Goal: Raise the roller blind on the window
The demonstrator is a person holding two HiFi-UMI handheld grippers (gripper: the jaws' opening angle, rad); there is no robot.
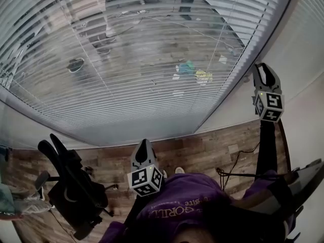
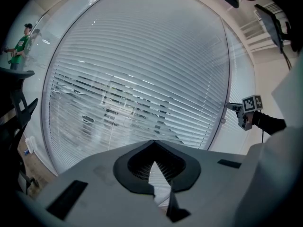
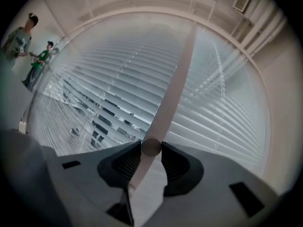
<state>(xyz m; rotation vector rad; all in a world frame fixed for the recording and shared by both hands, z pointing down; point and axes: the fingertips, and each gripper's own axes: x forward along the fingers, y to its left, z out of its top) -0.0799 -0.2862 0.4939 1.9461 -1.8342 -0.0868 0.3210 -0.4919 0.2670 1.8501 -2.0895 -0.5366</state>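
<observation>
White slats filled the head view from 9 o'clock round to 2 o'clock: the blind [image 1: 126,59] hung all the way down, not yet raised, slats tilted enough to show the street through them. Over at 3 o'clock the right gripper [image 1: 264,71] was up by the window's edge, and its own view showed the claw set wide yet clamped on the rounded end of a pale wand [image 3: 177,74] running up at 1 o'clock. The left gripper [image 1: 144,145] sat low at 6 o'clock, claw pinched to a point, nothing in it. The danger, as I judged it: that smooth round tip could squirt out of the pads under a twist or tug, and a sideways pull could strain the wand where it hangs. A wand may also only tilt slats, not lift them. No container showed anywhere; just a black chair [image 1: 71,186] at 8 o'clock.
</observation>
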